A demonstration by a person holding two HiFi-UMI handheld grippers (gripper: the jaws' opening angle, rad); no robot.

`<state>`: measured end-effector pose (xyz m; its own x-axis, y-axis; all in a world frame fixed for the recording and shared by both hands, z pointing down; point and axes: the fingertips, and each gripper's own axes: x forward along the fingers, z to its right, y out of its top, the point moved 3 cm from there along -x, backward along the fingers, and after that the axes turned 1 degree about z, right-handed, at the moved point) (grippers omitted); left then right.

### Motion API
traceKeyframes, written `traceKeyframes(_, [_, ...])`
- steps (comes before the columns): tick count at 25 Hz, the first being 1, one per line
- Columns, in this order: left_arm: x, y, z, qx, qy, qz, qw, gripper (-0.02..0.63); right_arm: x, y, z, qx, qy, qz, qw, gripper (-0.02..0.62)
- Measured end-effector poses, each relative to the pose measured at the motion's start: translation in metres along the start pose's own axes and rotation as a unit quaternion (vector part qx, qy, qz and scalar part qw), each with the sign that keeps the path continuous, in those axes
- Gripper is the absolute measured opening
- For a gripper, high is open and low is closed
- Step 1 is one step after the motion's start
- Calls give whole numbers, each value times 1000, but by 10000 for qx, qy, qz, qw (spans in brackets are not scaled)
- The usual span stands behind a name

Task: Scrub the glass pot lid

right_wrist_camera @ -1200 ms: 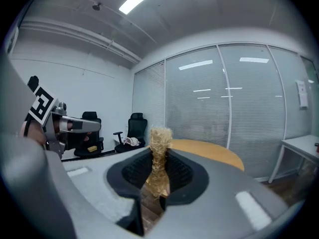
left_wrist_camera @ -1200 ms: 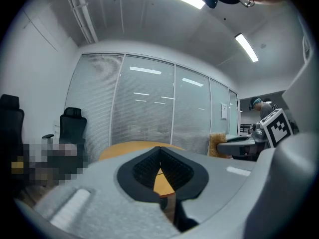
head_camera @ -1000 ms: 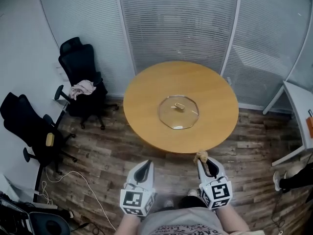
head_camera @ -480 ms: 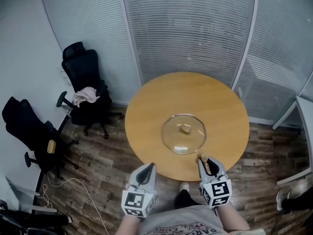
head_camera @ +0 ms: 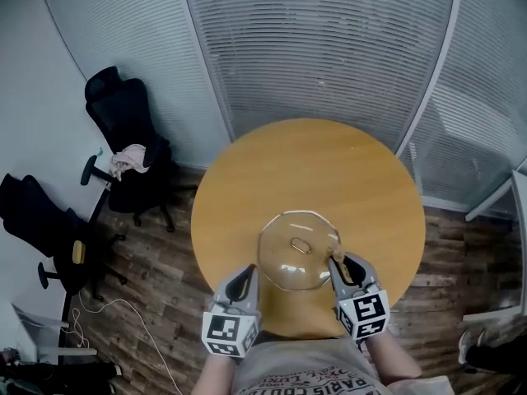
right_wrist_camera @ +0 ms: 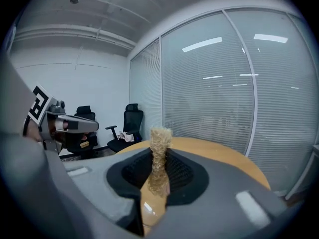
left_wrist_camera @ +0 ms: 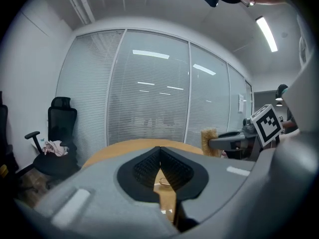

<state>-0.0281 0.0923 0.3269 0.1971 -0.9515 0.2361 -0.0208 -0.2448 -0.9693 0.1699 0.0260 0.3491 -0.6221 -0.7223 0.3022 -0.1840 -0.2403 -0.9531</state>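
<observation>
Clear octagonal glass pot lid [head_camera: 284,263] lies flat on round wooden counter [head_camera: 329,163], lower centre of head view. Left gripper [head_camera: 246,273] closed, empty. Right gripper [head_camera: 337,259] clamps tan fibrous scrub pad [right_wrist_camera: 159,151]. Lid probably stiff, slippery, breakable; best hold: centre knob [head_camera: 300,244].

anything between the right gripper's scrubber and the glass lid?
Nothing visible. The right gripper, shut on a tan fibrous scrub pad, is at the right rim of the clear glass pot lid on the round wooden table. Contact unclear.
</observation>
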Motion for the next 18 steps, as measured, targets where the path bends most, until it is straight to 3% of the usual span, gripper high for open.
traceKeyframes(10, [93, -2, -36, -60, -621, -282, 9977, 8, 68, -7, 28, 68, -329, -508, 9981, 78])
traceKeyframes(13, [116, -5, -48, 18, -760, -379, 9964, 8, 87, -12, 33, -465, -306, -827, 9950, 78])
traceKeyframes(18, [143, -19, -68, -68, -810, -491, 9955, 6, 125, -37, 43, -1290, -168, -1541, 9795, 78])
